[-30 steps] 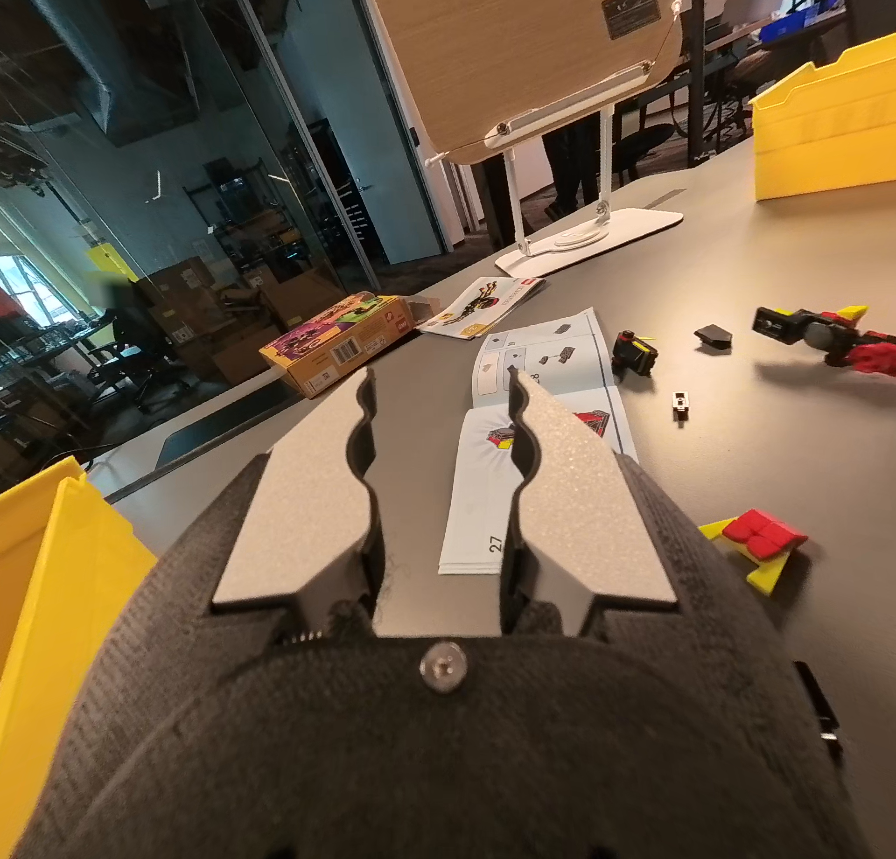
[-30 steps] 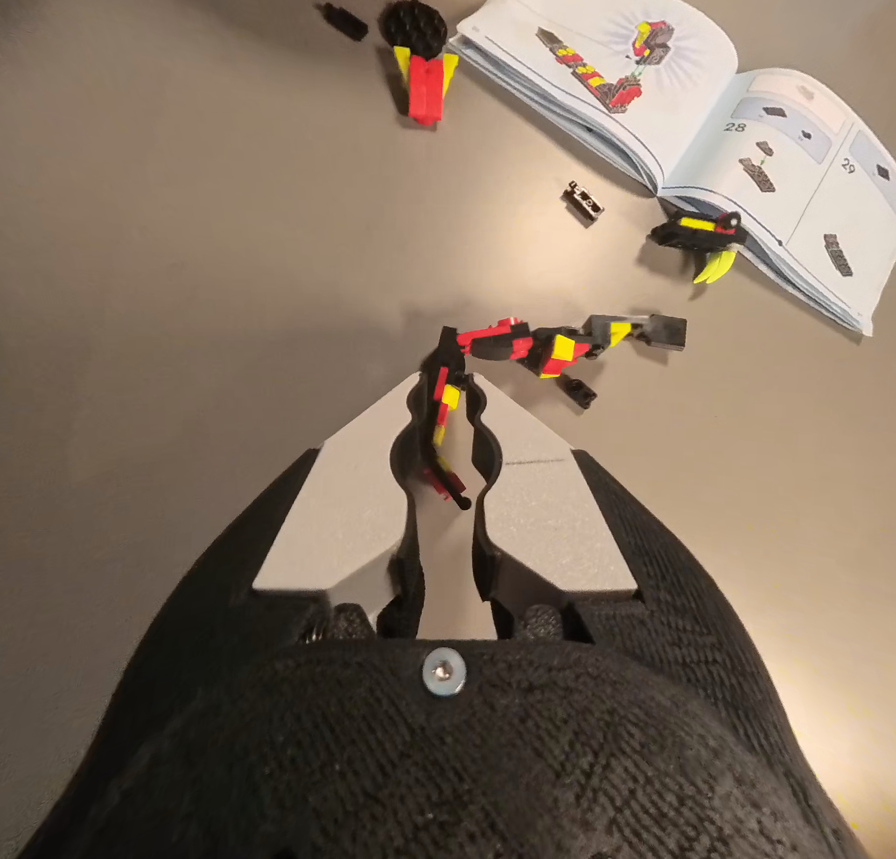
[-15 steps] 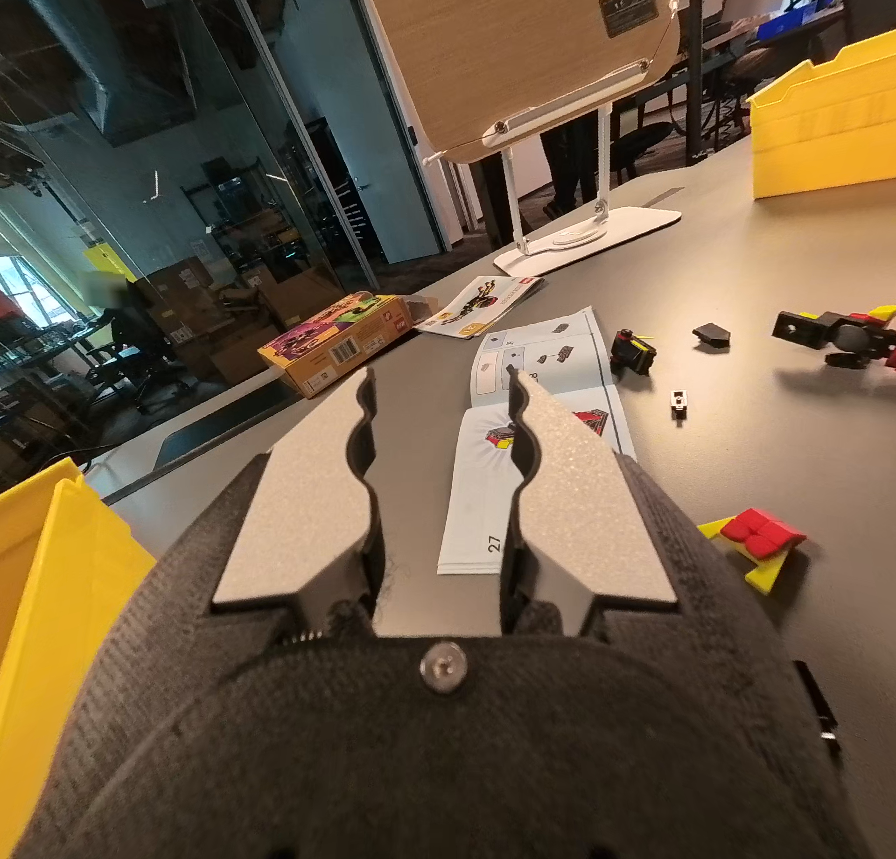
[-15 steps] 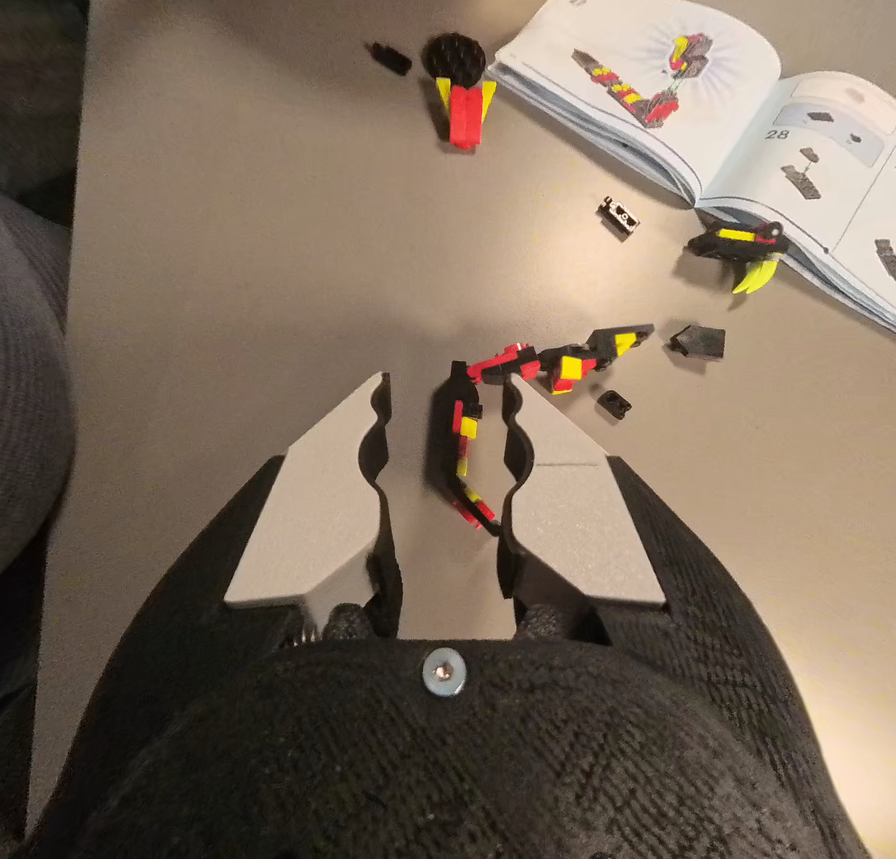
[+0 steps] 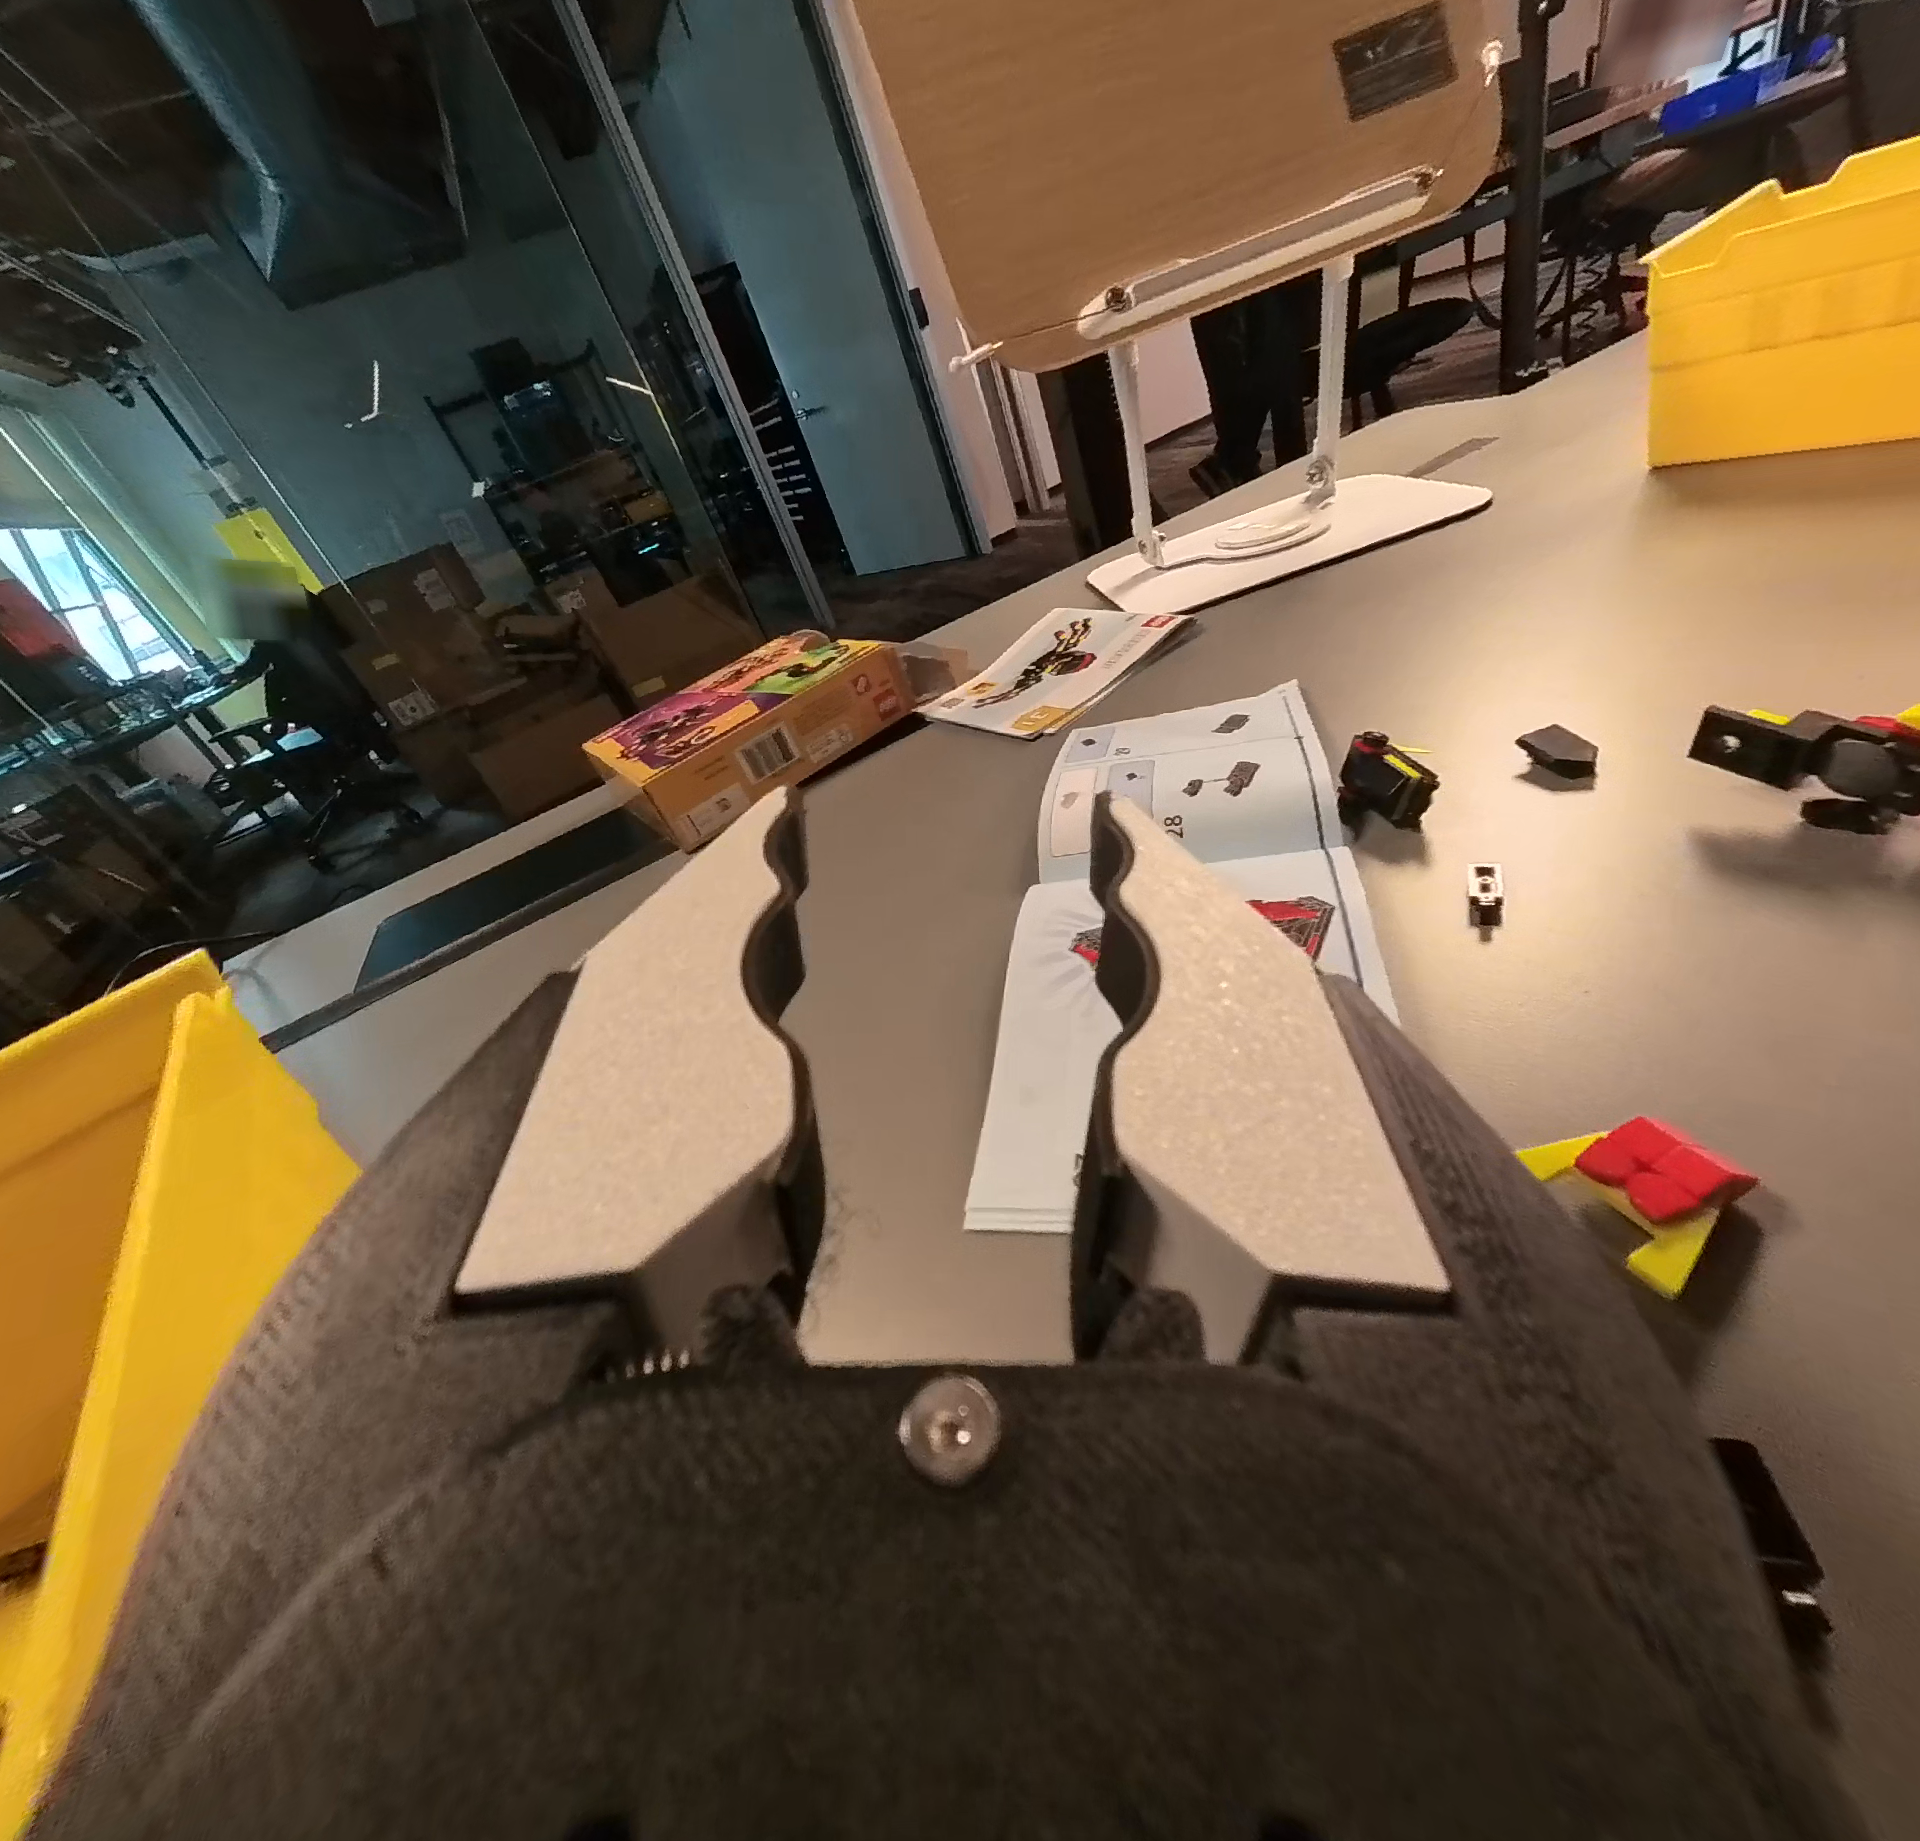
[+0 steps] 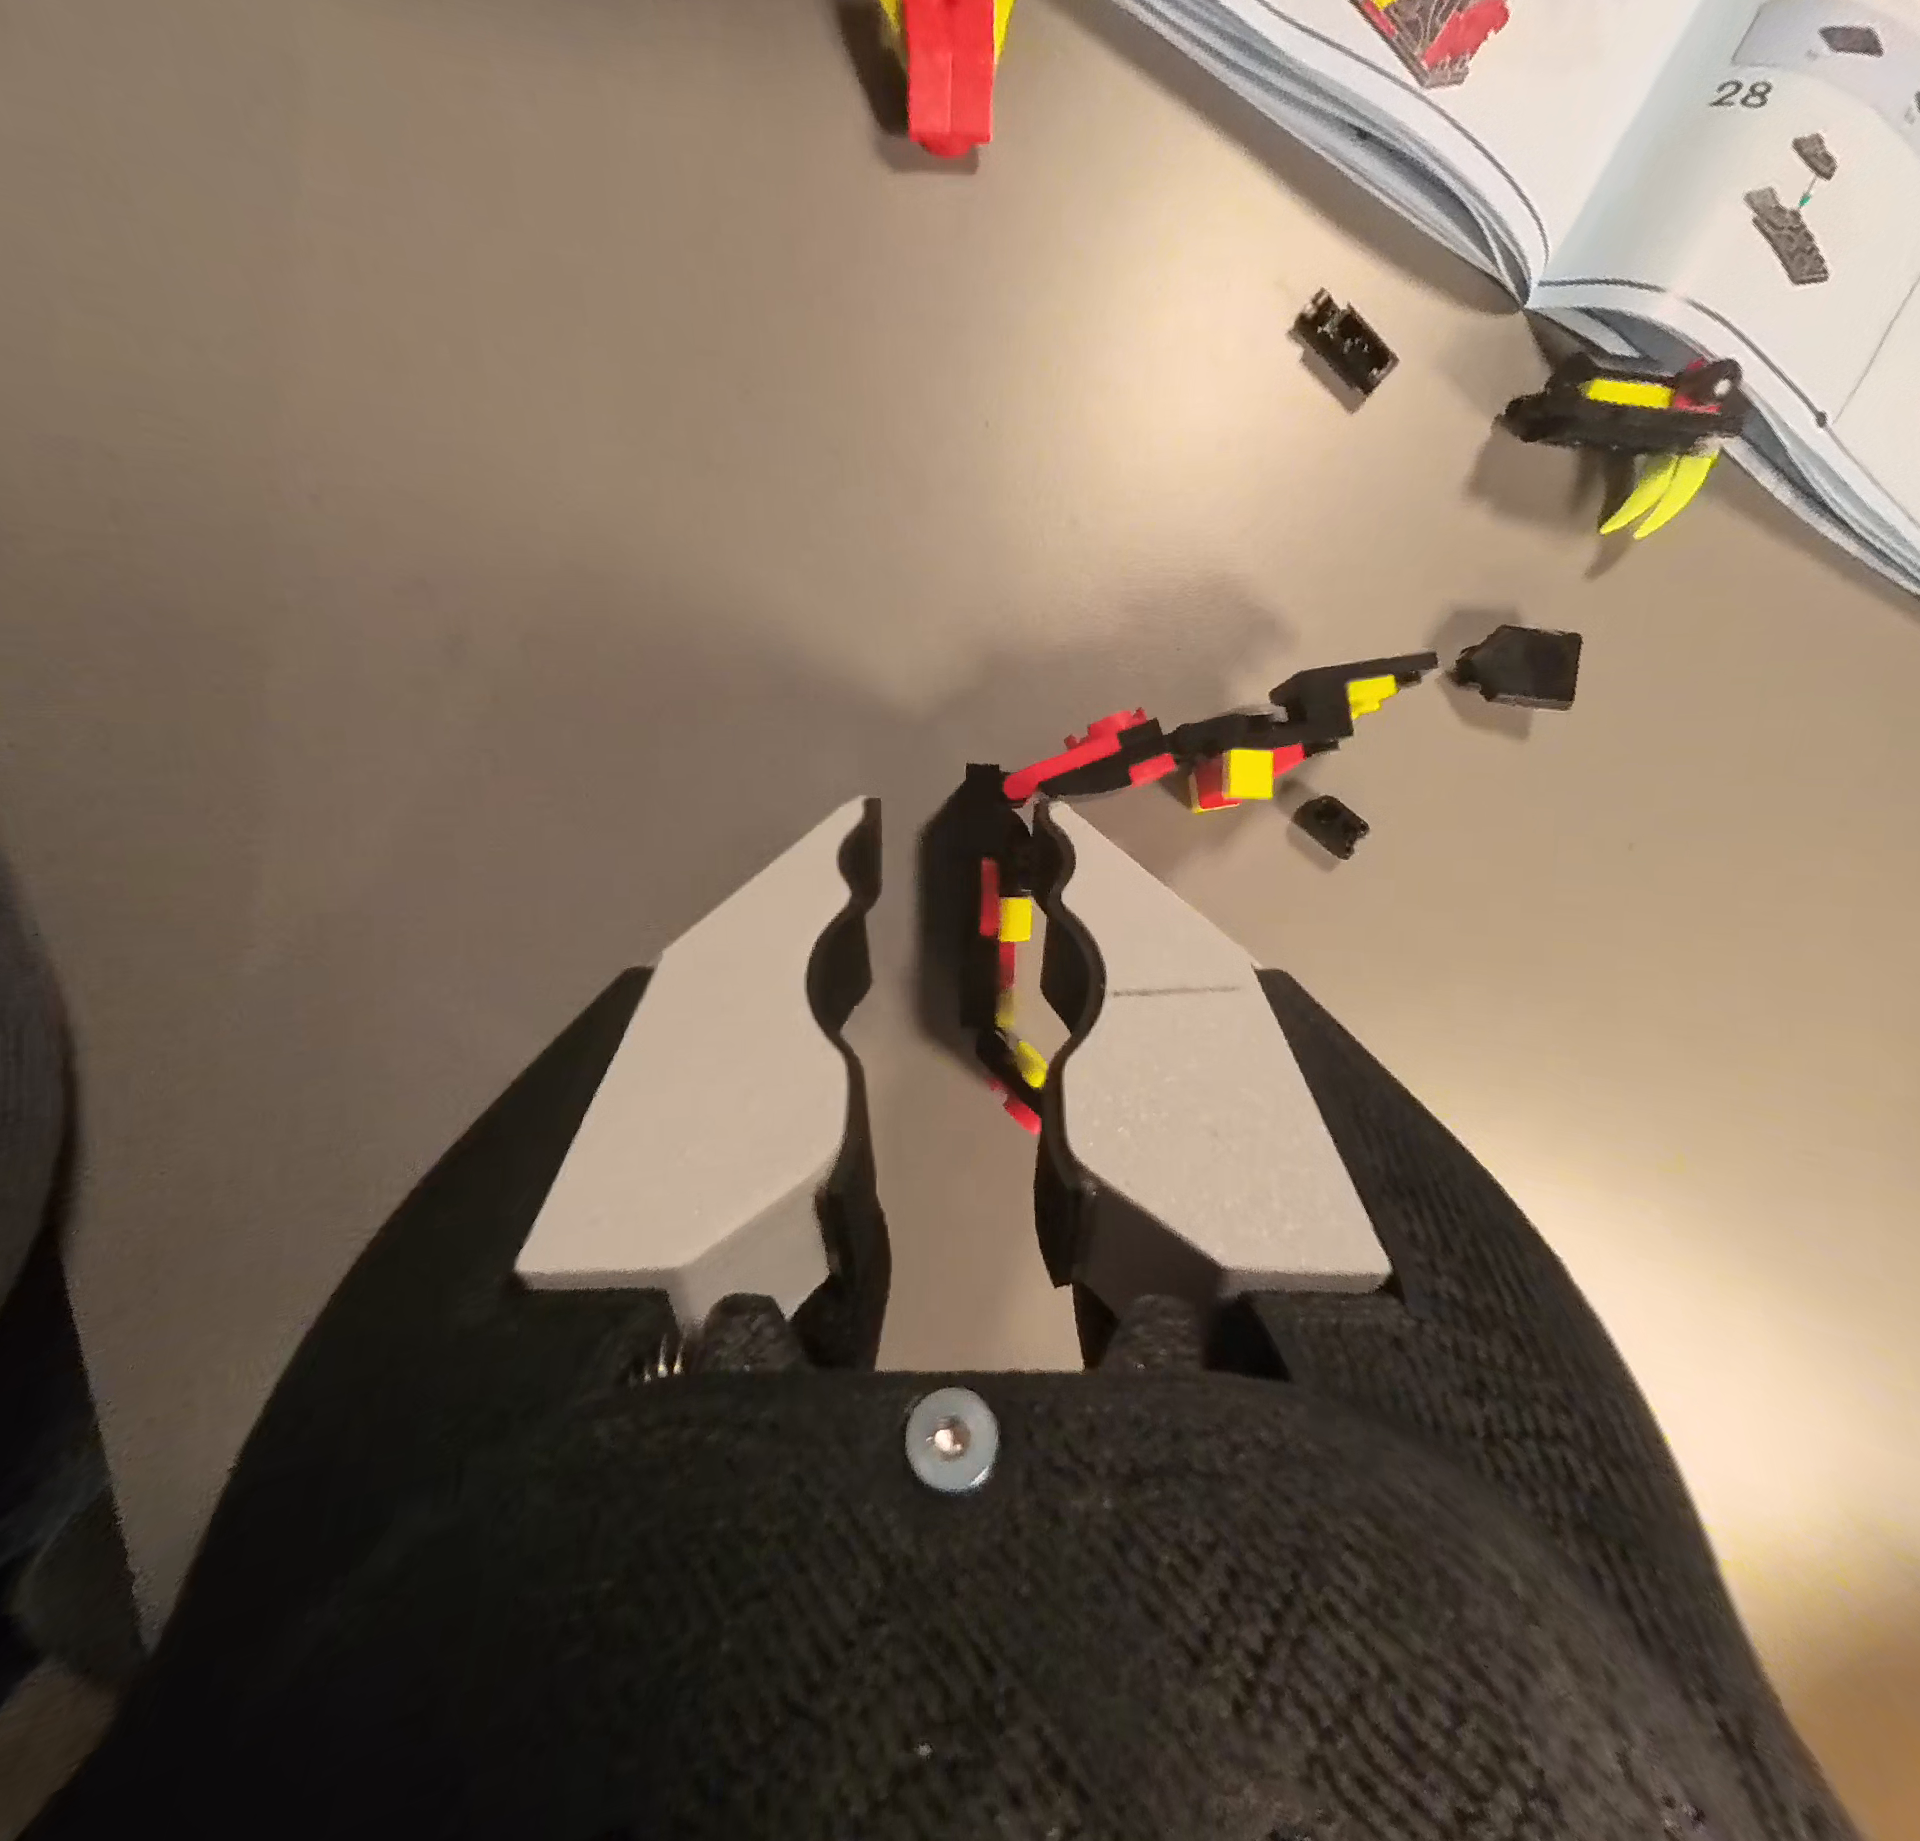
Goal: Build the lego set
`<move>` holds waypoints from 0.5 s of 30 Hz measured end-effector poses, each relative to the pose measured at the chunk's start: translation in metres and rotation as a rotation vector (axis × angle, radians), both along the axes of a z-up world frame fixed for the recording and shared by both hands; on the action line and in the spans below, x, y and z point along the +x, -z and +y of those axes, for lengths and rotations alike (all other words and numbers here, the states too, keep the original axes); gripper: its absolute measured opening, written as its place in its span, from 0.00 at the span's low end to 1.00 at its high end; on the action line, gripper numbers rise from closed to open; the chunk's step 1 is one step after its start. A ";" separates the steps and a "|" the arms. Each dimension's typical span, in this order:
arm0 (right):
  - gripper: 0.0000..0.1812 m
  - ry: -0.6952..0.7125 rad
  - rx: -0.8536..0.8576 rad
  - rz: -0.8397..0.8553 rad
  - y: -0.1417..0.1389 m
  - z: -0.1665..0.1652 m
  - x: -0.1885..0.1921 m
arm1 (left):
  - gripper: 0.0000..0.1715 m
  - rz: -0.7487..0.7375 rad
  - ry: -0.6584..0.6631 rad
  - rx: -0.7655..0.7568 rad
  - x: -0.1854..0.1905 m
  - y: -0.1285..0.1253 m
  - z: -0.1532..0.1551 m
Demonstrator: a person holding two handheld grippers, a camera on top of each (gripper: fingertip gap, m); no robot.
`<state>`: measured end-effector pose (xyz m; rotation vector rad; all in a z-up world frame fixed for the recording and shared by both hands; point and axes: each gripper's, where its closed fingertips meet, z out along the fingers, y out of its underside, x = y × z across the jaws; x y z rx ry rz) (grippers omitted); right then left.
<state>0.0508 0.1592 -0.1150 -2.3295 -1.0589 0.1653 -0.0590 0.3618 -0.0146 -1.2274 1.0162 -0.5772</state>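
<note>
A long black, red and yellow segmented lego model (image 6: 1236, 752) lies on the table. Its near end (image 6: 997, 939) sits between my right gripper's (image 6: 956, 809) fingers, against the right finger, with a gap on the left. The right gripper is open. The model's far end shows in the left wrist view (image 5: 1808, 763). My left gripper (image 5: 945, 815) is open and empty above the open instruction booklet (image 5: 1195, 815). Loose on the table lie a red and yellow wedge piece (image 6: 951, 46), a black piece with yellow claws (image 6: 1631, 409), a small black plate (image 6: 1343, 342) and a black wedge (image 6: 1522, 664).
Yellow bins stand at the near left (image 5: 125, 1220) and far right (image 5: 1787, 316). A lego box (image 5: 748, 742) and a second booklet (image 5: 1060, 669) lie near the table's far edge. A wooden board on a white stand (image 5: 1299, 534) is behind them. The grippers' ends are close to 25 cm from one another. The small black plate (image 6: 1343, 342) sits 11 cm or so from the ends of my right fingers. The left camera catches it too, in the left wrist view (image 5: 1492, 893).
My right gripper opened and let go of the segmented model, which now rests on the table; the fingers then narrowed around it. The black wedge came off the model's tip. The left gripper barely moved.
</note>
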 end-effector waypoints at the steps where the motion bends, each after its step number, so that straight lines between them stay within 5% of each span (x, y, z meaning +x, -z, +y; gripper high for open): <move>1: 0.14 -0.001 0.001 -0.012 0.001 0.001 0.001 | 0.32 0.000 -0.001 -0.001 0.000 0.000 0.000; 15: 0.06 -0.229 0.213 0.037 -0.011 0.030 -0.010 | 0.31 -0.005 -0.011 -0.007 -0.002 0.000 0.002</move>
